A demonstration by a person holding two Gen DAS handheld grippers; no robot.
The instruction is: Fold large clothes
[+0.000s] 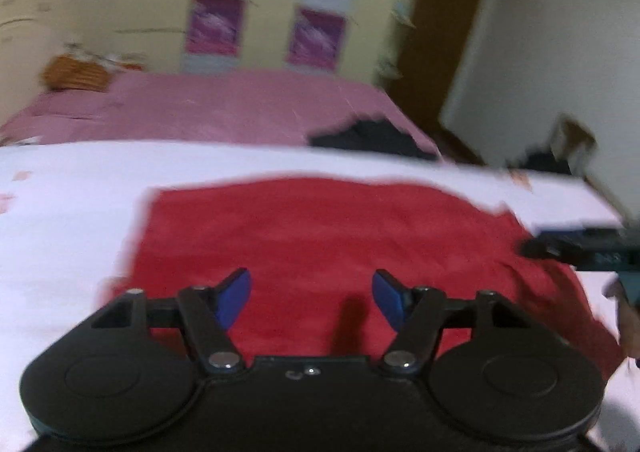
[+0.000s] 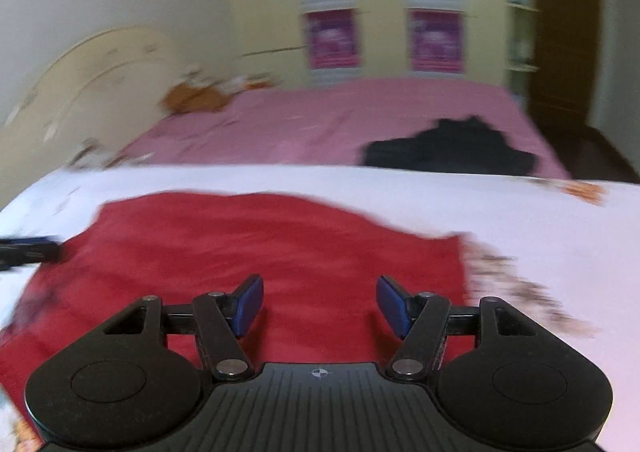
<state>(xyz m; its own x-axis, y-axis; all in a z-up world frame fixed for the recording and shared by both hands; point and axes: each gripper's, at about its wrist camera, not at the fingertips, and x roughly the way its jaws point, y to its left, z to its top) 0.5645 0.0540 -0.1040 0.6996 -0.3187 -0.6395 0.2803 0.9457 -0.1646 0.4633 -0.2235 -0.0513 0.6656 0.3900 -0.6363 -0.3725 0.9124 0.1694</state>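
Observation:
A large red garment (image 1: 320, 236) lies spread flat on a white sheet (image 1: 72, 212); it also shows in the right wrist view (image 2: 248, 244). My left gripper (image 1: 311, 298) is open and empty, held just above the garment's near part. My right gripper (image 2: 319, 304) is open and empty above the garment's near right part. The right gripper's tip shows at the right edge of the left wrist view (image 1: 580, 248). The left gripper's tip shows at the left edge of the right wrist view (image 2: 28, 250). Both views are motion-blurred.
Behind the white sheet is a bed with a pink cover (image 2: 328, 124). A black garment (image 2: 448, 152) lies on its right part. An orange bundle (image 2: 196, 96) sits near the headboard. A brown door (image 2: 560, 32) stands at the far right.

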